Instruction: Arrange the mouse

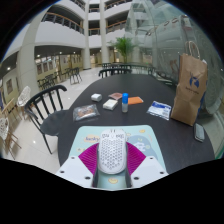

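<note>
A white perforated mouse [111,152] sits between my gripper's [111,147] two fingers, its nose pointing away from me. Both pink pads [90,157] press against its sides, so the gripper is shut on it. Under and just ahead of the mouse lies a pastel mouse mat [88,133] with small printed figures, on a black table [145,122]. I cannot tell whether the mouse rests on the mat or hangs just above it.
Beyond the mat lie a flat box [86,113], a white card [112,103], a blue box [125,100] and a leaflet [160,110]. A brown paper bag [189,90] stands to the right, with a phone [199,131] in front of it. Black chairs [45,105] stand at the left.
</note>
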The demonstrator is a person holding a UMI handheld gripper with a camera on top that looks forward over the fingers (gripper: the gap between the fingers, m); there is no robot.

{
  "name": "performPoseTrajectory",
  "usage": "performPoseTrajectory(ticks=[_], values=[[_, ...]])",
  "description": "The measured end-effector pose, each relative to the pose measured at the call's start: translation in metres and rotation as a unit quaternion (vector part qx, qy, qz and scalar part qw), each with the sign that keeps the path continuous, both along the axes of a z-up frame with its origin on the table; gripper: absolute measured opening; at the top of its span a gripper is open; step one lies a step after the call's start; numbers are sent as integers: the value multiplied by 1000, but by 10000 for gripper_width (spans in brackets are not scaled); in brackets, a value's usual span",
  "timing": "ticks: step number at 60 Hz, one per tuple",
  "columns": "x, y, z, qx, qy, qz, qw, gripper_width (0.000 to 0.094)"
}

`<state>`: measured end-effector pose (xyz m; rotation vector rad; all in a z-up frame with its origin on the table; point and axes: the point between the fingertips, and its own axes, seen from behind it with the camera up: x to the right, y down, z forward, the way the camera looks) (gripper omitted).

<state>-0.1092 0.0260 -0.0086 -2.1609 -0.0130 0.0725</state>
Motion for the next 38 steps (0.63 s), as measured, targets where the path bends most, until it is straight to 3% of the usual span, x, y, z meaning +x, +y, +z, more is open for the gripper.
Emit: performPoseTrajectory(ticks=[7,16,20,21,23,33,38], values=[[3,-3,-34,-28,-16,0,999,423],[4,-9,-34,-30,-46,56,997,572],[4,-24,-23,-32,-30,74,996,839],[5,-27,-18,-27,-25,77,996,869],[6,-35,-9,-17,-18,84,996,836],[44,-121,27,14,-31,104,994,856],[74,-165,35,38,-56,97,993,852]])
